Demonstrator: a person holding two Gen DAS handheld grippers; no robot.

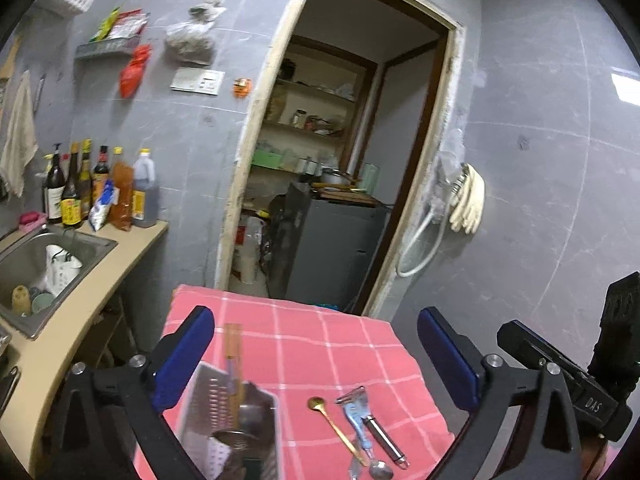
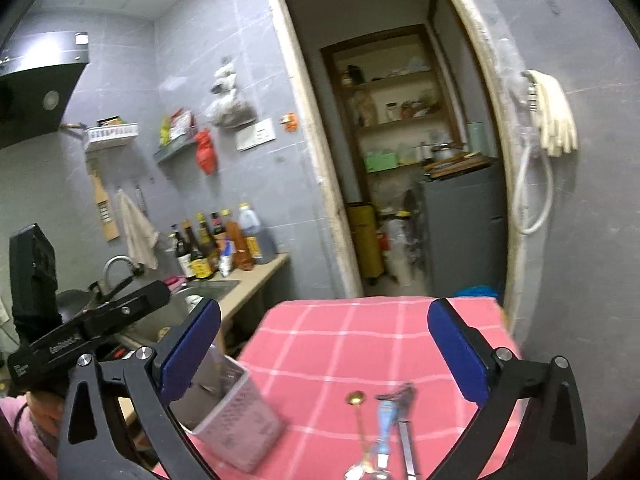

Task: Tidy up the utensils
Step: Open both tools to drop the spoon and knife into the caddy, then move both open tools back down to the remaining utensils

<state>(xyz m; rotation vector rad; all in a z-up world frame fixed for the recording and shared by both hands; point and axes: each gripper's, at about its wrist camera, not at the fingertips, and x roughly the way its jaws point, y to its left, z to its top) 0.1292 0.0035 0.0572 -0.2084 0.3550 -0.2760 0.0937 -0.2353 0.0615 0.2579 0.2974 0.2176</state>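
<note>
perforated steel holder (image 1: 228, 420) upright on pink cloth (image 1: 320, 344), gold spoon (image 1: 334, 424) beside

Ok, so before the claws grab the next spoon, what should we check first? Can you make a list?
1. Left claw open and empty: ok.
2. Right claw open and empty: ok.
3. Utensil holder upright on the pink cloth: ok.
4. Loose utensils within easy sight: ok. The gold spoon, blue-handled tool and black-handled peeler lie side by side.
5. Utensils separated enough to pick one alone: not ok, their lower ends overlap.
6. Room left inside the holder: cannot tell.
</note>
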